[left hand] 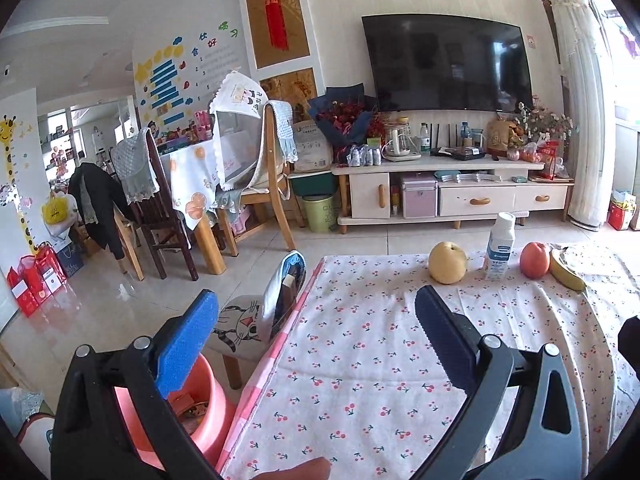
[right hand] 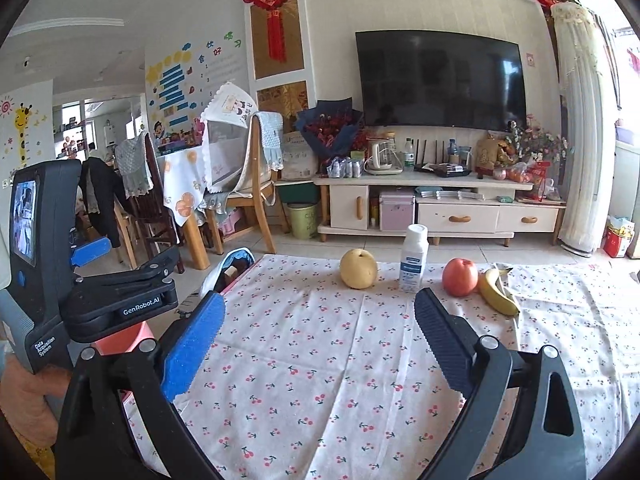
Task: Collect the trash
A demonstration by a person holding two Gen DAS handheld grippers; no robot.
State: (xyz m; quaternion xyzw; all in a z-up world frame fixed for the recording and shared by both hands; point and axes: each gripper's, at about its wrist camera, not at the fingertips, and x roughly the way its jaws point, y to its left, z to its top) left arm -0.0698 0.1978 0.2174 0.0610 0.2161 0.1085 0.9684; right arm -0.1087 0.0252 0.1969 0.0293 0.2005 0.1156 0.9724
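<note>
Both grippers, left (left hand: pixel 316 312) & right (right hand: pixel 318 314), gape wide, holding nothing. White plastic bottle w/ blue label (right hand: pixel 414 258) stands upright at 12 o'clock on cherry-print tablecloth (right hand: pixel 320 360), btwn yellow pear (right hand: pixel 358 268) & red apple (right hand: pixel 460 277). Prob. empty, light, tippy, slick; grip mid-body.

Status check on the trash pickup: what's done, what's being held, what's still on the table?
Done: the pink bin beside the table already holds some scraps. In hand: nothing; the left gripper and right gripper are both open and empty above the cherry-print cloth. Left: the white bottle looks like the likeliest trash, standing between the pear and apple, with a banana beside.
</note>
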